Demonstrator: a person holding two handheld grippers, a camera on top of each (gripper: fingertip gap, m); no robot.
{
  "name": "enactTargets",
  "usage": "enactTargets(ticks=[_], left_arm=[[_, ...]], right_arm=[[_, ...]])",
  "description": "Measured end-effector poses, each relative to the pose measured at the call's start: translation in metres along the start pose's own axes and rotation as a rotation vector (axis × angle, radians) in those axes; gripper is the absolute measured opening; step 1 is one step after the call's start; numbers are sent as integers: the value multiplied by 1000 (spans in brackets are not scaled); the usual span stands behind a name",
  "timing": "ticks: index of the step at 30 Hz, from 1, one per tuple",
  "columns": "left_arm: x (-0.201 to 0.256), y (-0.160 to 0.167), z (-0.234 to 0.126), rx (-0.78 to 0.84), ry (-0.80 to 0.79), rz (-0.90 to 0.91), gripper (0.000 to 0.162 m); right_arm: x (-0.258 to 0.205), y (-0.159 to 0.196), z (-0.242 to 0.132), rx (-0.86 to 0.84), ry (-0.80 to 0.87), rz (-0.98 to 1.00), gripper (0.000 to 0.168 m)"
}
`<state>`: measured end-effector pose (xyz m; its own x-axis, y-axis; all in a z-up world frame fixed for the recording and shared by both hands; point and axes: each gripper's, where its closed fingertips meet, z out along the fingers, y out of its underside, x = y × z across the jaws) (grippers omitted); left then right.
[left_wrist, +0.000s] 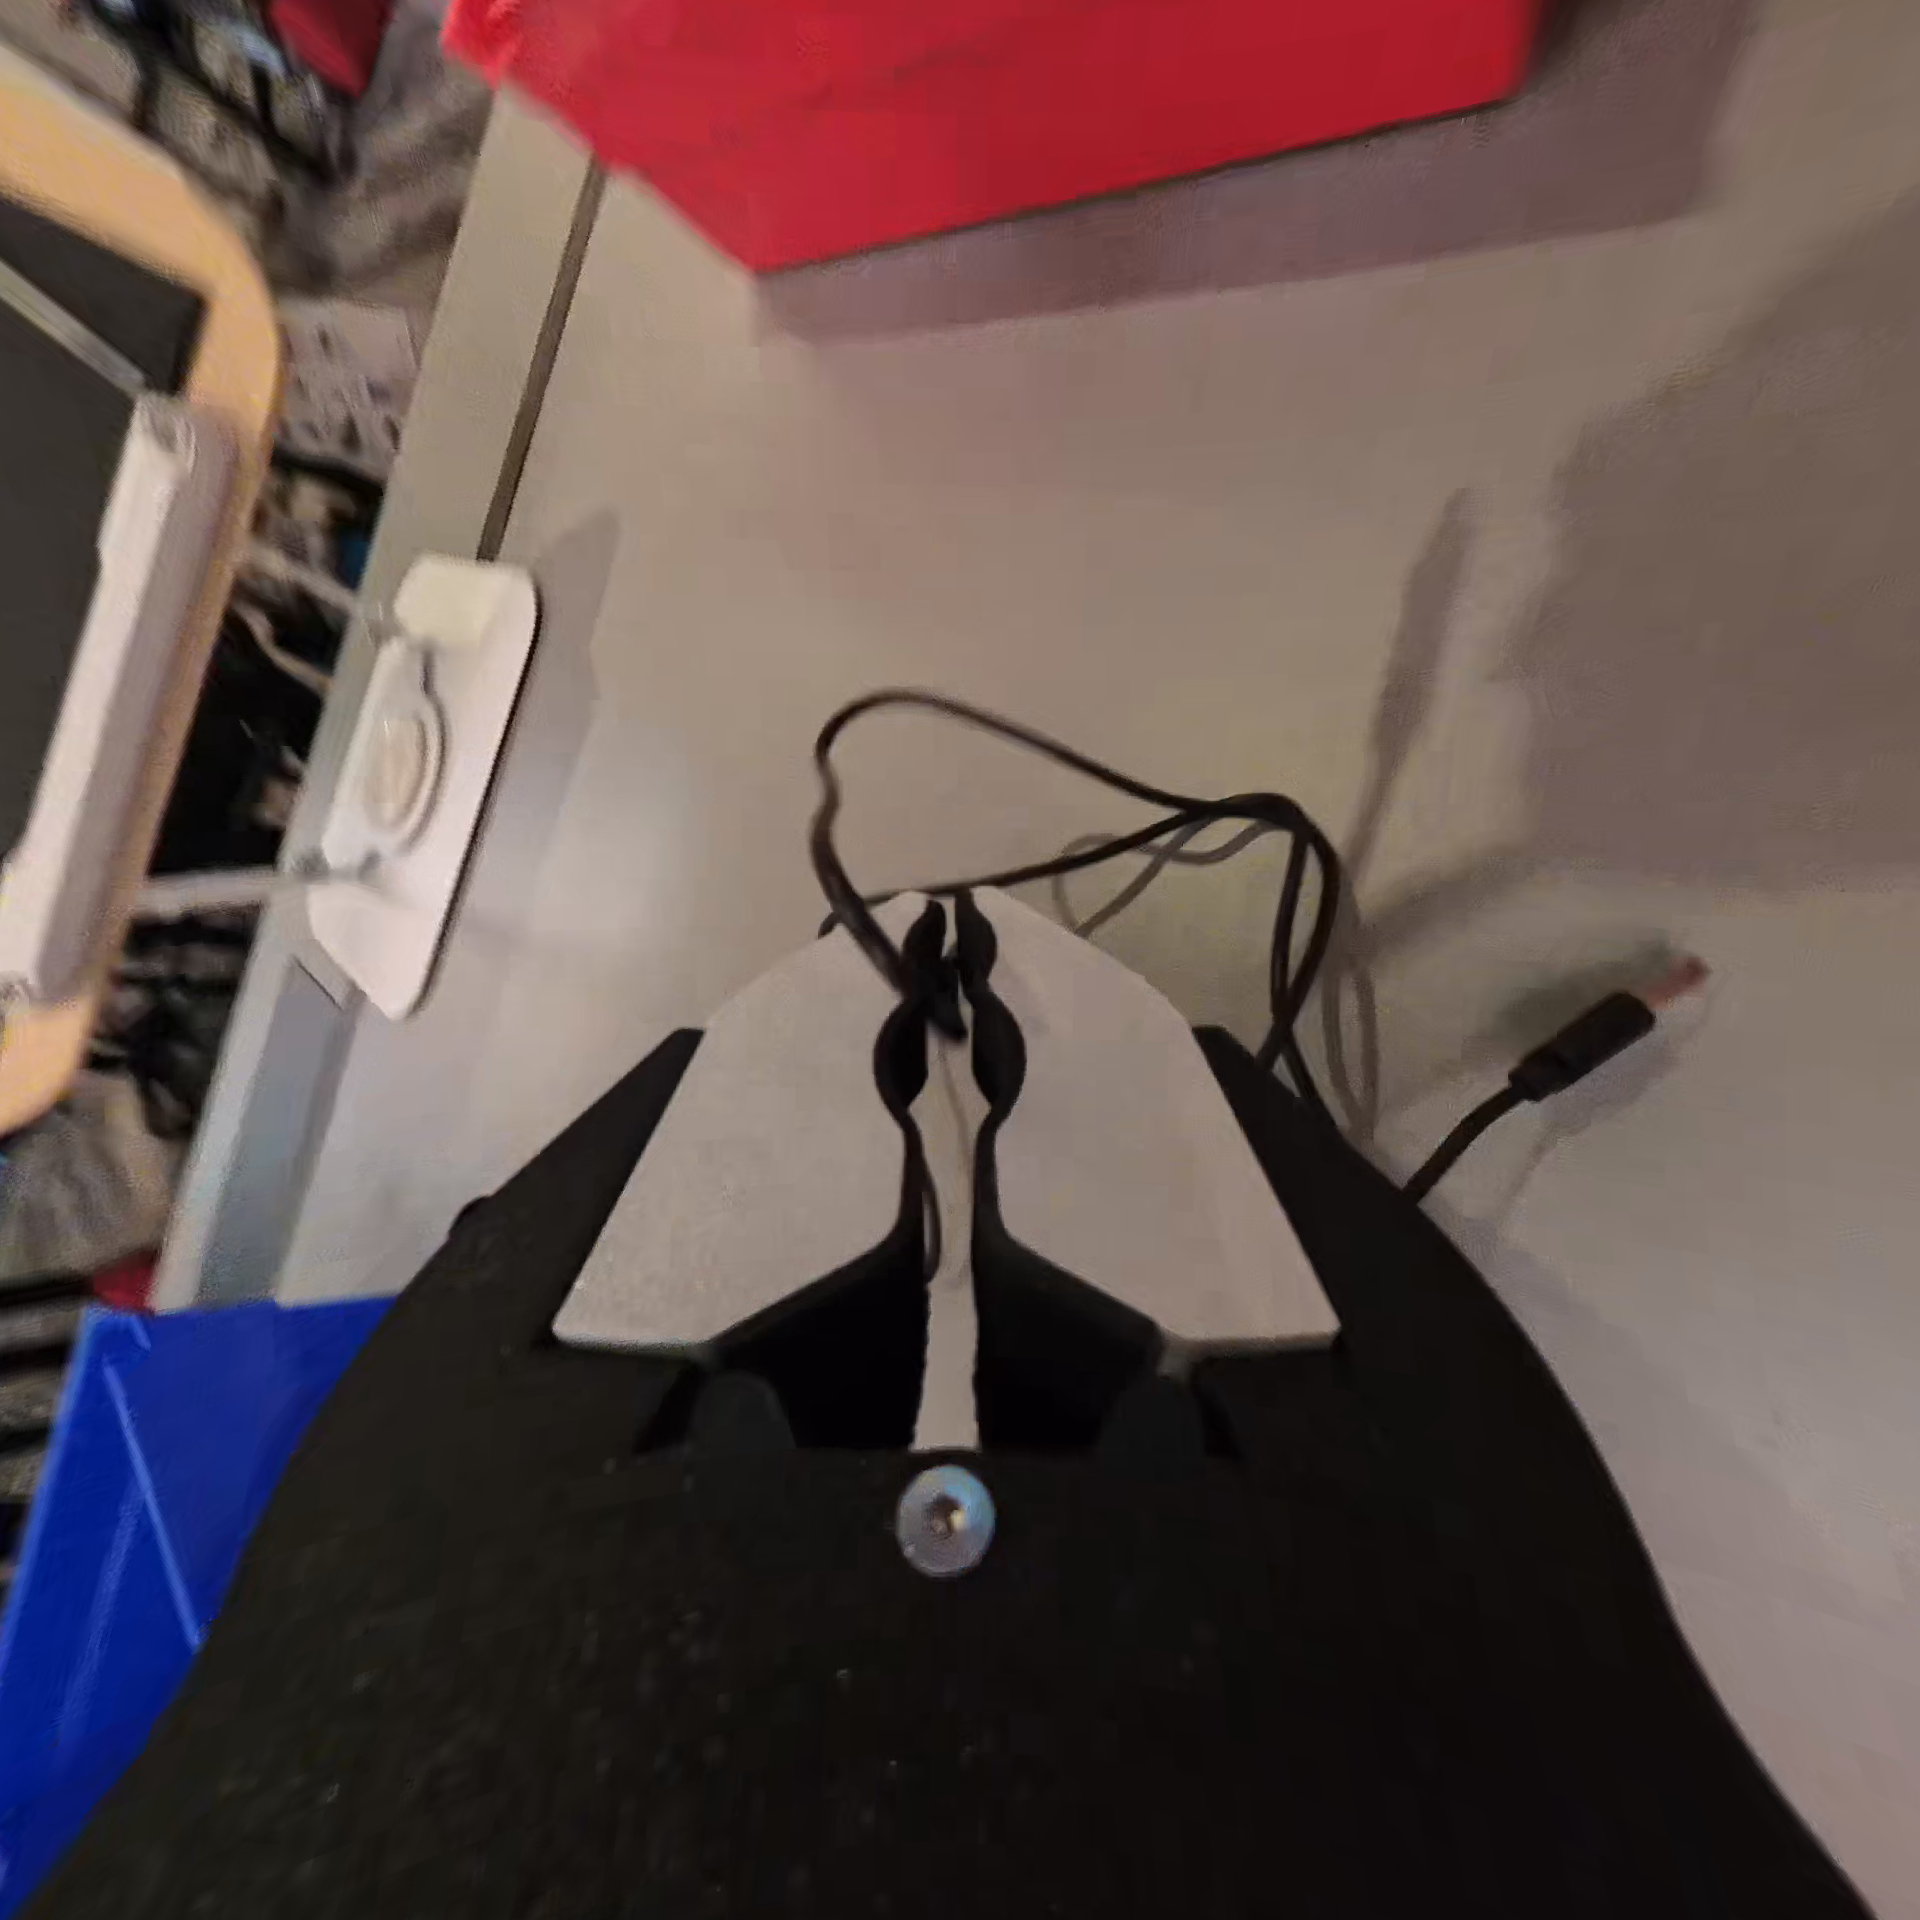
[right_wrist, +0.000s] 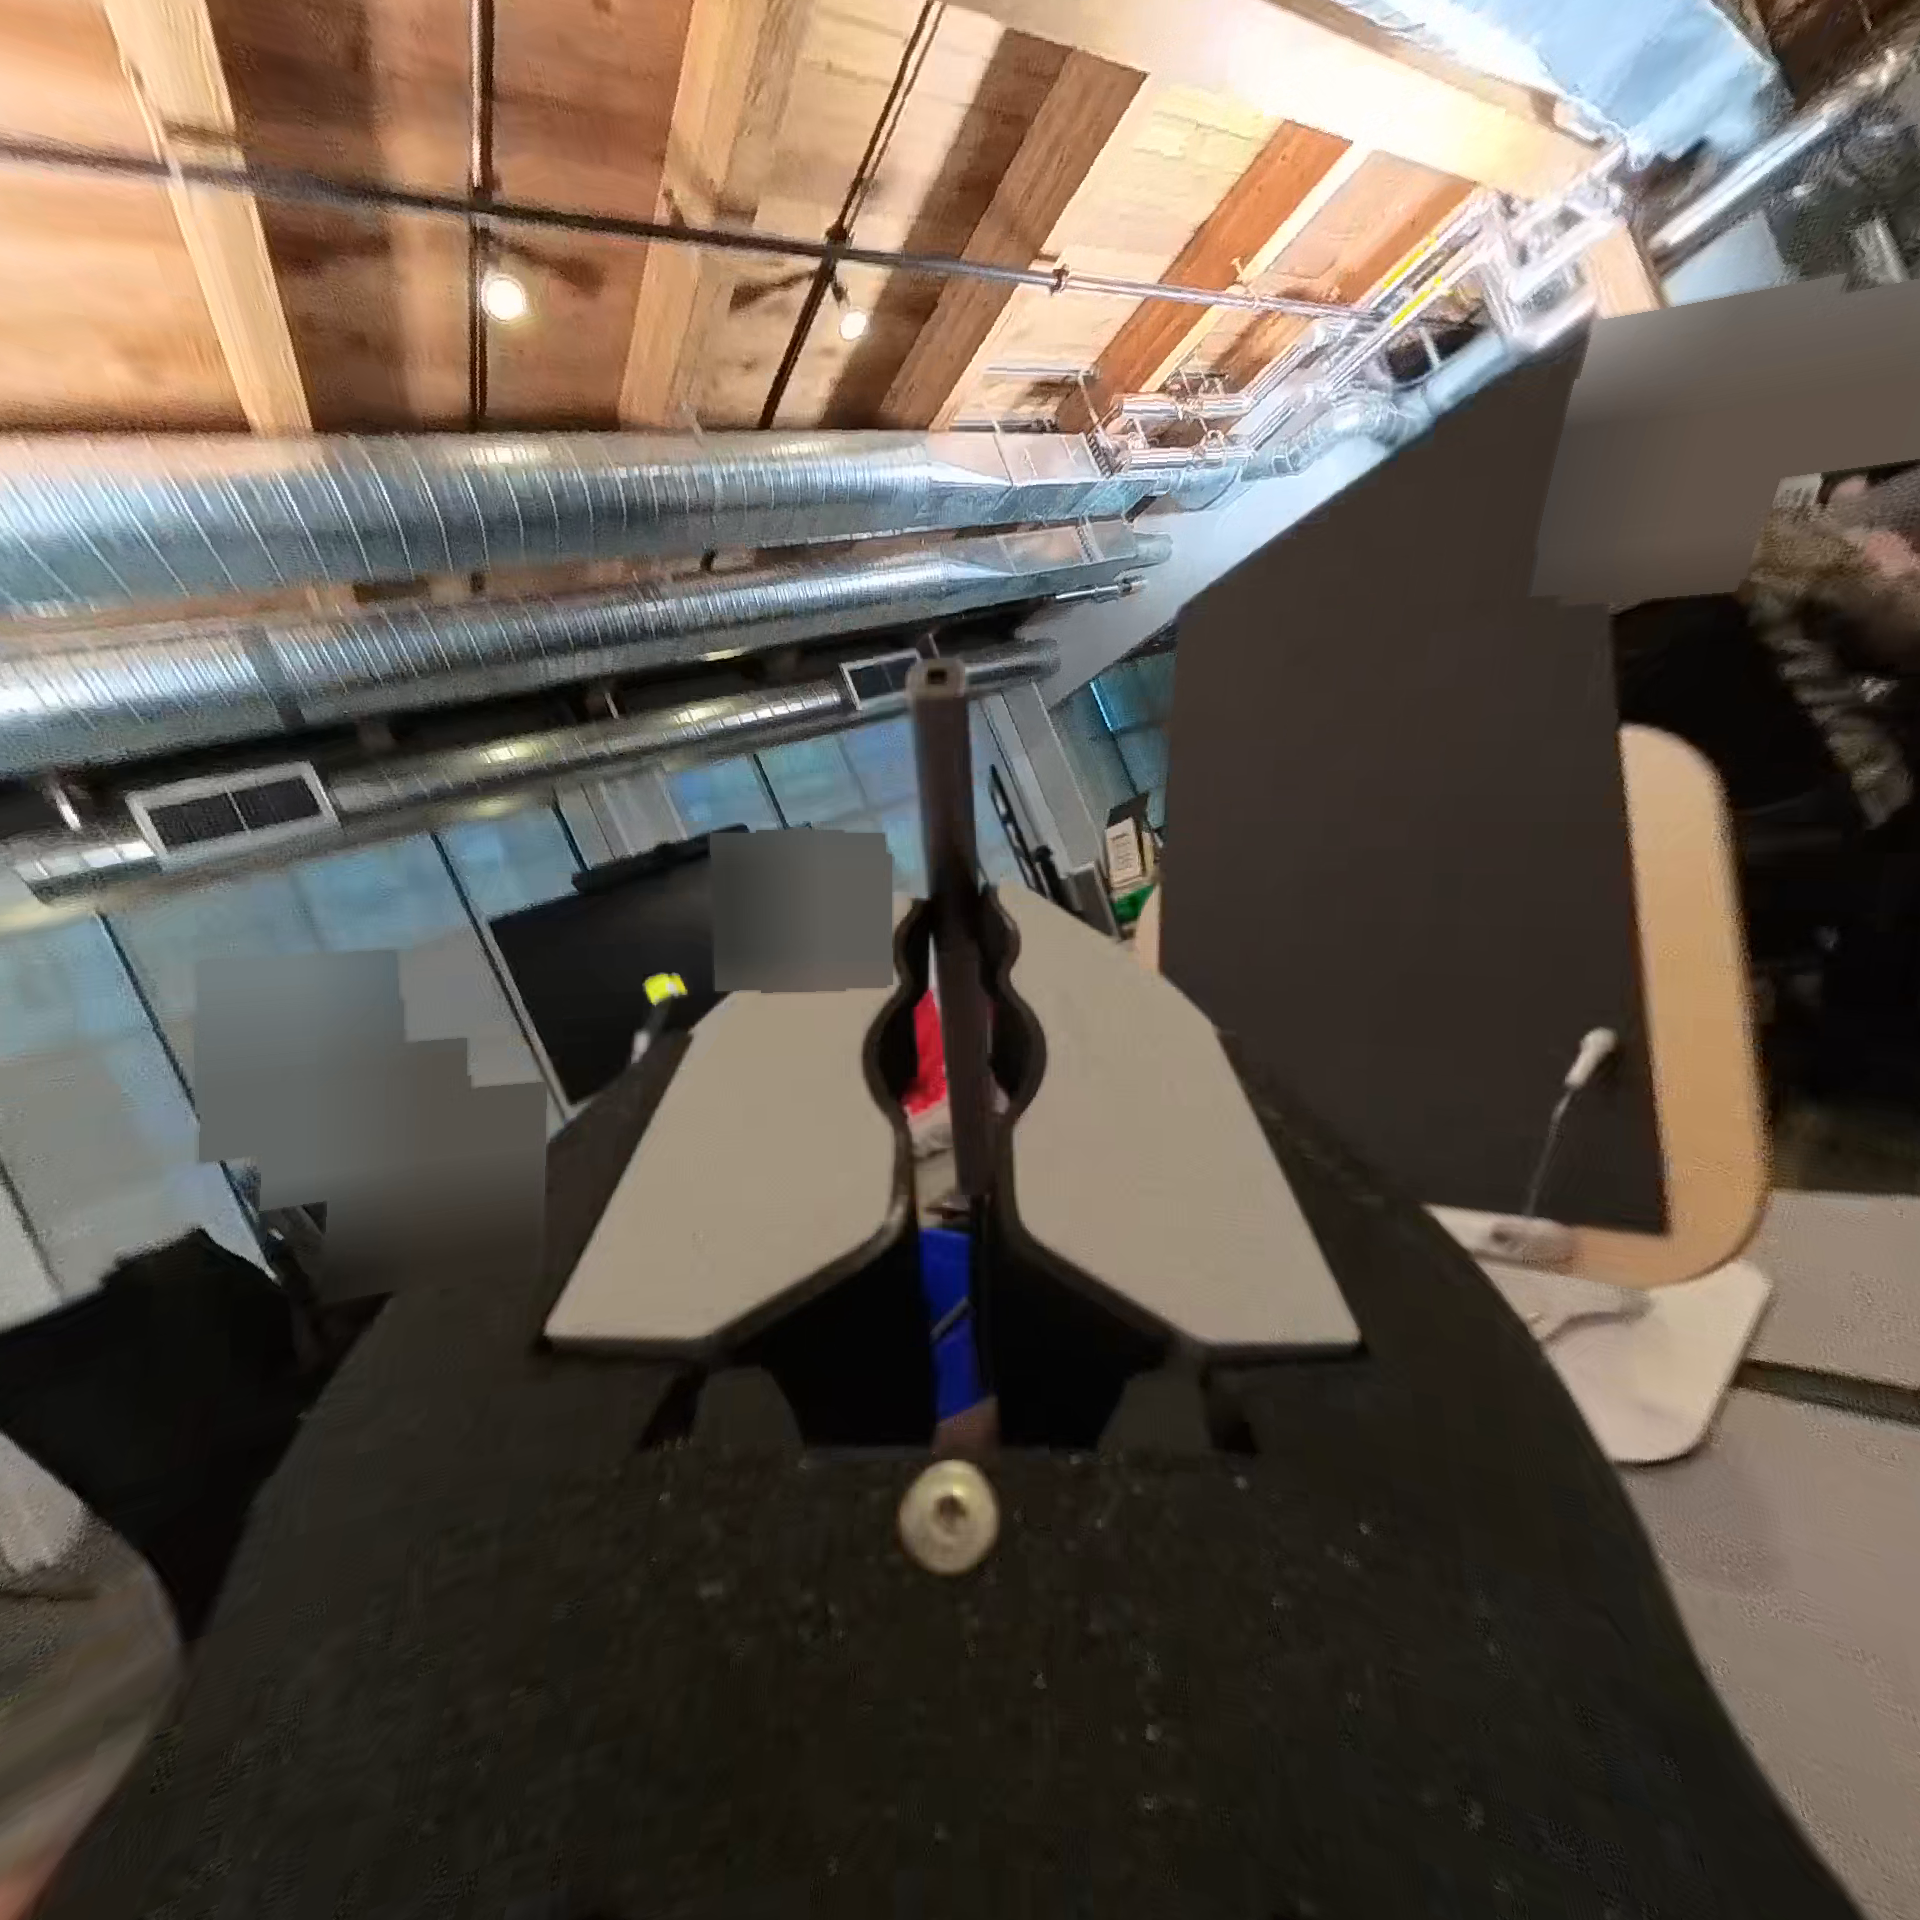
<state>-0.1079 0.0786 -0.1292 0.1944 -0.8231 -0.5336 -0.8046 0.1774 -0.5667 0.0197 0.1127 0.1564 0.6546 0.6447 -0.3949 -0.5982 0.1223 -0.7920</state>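
Note:
In the left wrist view my left gripper (left_wrist: 951, 914) is shut on a thin black cable (left_wrist: 1039, 758). The cable loops loosely just past the fingertips, over a pale grey table (left_wrist: 1039, 520). Its black plug (left_wrist: 1584, 1044) lies on the table to the right. In the right wrist view my right gripper (right_wrist: 954, 914) is tilted up toward the ceiling. It is shut on a slim dark grey bar-shaped piece (right_wrist: 940, 790) that sticks out past the fingertips and has a small opening at its tip.
A red box (left_wrist: 987, 114) sits at the table's far side. A white flat pad (left_wrist: 426, 790) lies at the left edge and a blue bin (left_wrist: 135, 1455) is at lower left. A dark panel (right_wrist: 1382, 831) in a rounded wooden frame (right_wrist: 1694, 987) stands on the right. The tips of one gripper are about 30 cm away from the tips of the other.

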Motion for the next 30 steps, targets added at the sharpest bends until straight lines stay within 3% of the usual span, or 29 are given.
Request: enactTargets(ticks=[5,8,10,13,16,18,24,28,30], left_arm=[[-41,17,-11,52,55,-259,2],[-45,23,-10,47,54,-267,2],[-43,22,-9,42,51,-236,2],[-35,21,-9,32,41,-138,2],[-30,24,-11,19,21,-65,2],[-26,24,-11,26,59,-107,2],[-29,25,-11,40,88,-155,2],[-24,21,-11,51,122,-173,2],[-21,19,-10,50,137,-174,2]], right_arm=[[40,-58,10,-133,31,-304,9],[80,-84,24,-104,-33,-372,9],[125,-83,23,-86,-4,-346,9],[201,-55,0,-93,170,-304,9],[255,-5,-26,-319,338,-311,8],[267,34,-45,-577,372,-325,9],[272,93,-120,-1207,482,-403,9],[288,111,-158,-1464,596,-404,9],[292,117,-167,-1552,640,-356,17]])
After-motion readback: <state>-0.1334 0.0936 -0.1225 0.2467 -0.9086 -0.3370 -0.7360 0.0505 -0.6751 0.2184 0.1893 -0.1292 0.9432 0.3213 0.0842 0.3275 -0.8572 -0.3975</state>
